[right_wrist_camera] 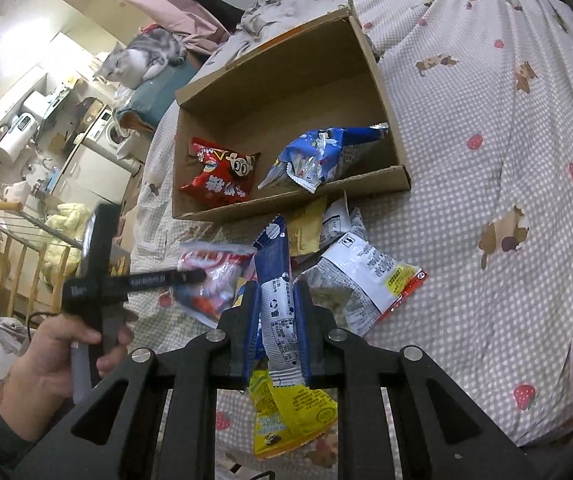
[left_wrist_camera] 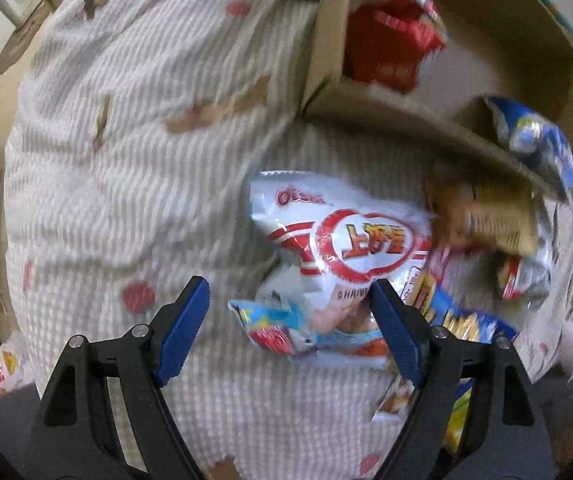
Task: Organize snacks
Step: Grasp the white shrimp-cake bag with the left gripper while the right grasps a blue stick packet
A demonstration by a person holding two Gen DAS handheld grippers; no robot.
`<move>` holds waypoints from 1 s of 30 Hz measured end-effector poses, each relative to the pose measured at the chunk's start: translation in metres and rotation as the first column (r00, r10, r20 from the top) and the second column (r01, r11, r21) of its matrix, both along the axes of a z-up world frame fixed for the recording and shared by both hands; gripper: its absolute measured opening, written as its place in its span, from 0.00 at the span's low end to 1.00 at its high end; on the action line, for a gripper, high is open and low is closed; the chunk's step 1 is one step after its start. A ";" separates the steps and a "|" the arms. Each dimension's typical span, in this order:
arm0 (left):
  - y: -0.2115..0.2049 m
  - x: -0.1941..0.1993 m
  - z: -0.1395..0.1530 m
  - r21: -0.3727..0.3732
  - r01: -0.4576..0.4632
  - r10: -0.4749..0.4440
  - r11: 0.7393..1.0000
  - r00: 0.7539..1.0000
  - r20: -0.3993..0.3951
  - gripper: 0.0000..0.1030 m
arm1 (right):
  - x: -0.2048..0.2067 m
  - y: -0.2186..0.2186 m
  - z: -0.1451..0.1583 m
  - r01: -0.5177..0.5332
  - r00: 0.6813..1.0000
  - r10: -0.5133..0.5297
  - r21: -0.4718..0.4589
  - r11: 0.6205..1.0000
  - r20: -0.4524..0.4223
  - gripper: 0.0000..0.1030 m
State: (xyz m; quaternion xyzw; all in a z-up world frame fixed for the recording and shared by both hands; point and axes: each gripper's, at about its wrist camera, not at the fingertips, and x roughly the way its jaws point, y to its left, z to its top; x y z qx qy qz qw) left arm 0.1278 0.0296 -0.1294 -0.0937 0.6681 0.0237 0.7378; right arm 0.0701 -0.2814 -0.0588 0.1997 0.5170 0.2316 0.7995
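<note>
Two packets already in cardboard box [right_wrist_camera: 286, 92] — several left on bed [right_wrist_camera: 486, 200]. Right gripper [right_wrist_camera: 276, 320] fingers clamped on blue packet [right_wrist_camera: 274, 276]; left gripper [left_wrist_camera: 286, 332] fingers wide, empty, above shrimp-chip bag [left_wrist_camera: 338, 240].

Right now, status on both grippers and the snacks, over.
Right gripper shut on a blue-and-yellow packet. Left gripper open above the white shrimp chips bag. Box holds two bags; nothing blocking.
</note>
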 end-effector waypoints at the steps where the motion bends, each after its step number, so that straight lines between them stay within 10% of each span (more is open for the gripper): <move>1: 0.000 -0.003 0.002 0.005 0.006 -0.006 1.000 1.000 0.007 0.78 | 0.000 0.001 0.000 -0.002 1.000 0.002 -0.001 1.000 -0.002 0.18; 14: -0.034 0.005 0.033 0.000 0.116 -0.114 0.993 0.982 0.152 0.79 | 0.001 0.007 -0.001 -0.011 1.000 0.011 0.002 1.000 -0.010 0.18; 20: -0.060 0.009 0.015 0.114 0.194 -0.203 0.974 0.976 0.080 0.84 | 0.001 0.006 -0.003 -0.003 1.000 0.003 -0.010 1.000 -0.014 0.18; 30: -0.065 0.024 -0.024 0.053 0.176 -0.176 0.983 0.984 -0.002 0.90 | 0.002 0.011 -0.002 -0.014 1.000 0.014 -0.026 1.000 -0.007 0.18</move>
